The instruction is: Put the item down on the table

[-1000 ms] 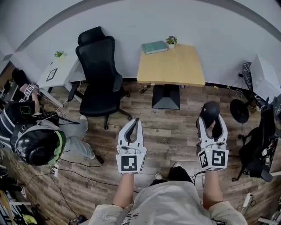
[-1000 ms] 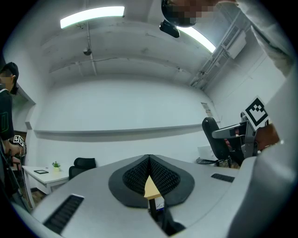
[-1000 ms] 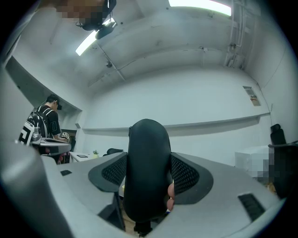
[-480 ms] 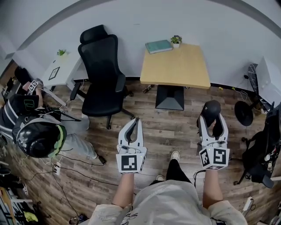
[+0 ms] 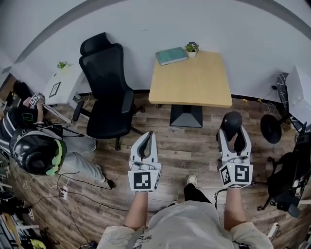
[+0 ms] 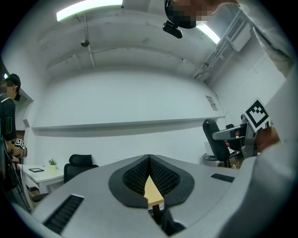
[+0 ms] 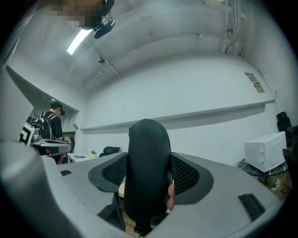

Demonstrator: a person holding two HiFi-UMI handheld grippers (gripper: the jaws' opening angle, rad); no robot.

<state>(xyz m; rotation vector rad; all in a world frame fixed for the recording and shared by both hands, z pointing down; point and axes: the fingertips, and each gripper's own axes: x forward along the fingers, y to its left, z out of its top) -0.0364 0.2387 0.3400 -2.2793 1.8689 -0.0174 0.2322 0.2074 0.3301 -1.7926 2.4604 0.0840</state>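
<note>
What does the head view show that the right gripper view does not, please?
Head view only: the book, the floor, a helmet at the left, and the holder's forearms behind both grippers.
Right gripper view only: the ceiling light and a ledge along the wall.
Both: the black item, clamped upright between the right gripper jaws, and the white wall behind.

Office-type workroom: black swivel chair [image 5: 108,90] beside a light wooden table [image 5: 194,80] bearing a teal book [image 5: 171,55] and small potted plant [image 5: 192,47], white side desk [image 5: 62,83] along a plain white wall [image 5: 146,24], plank floor [image 5: 194,146] trailing cables [image 5: 85,193], ceiling strip light [image 6: 88,9], white microwave [image 7: 265,151] to one side.
</note>
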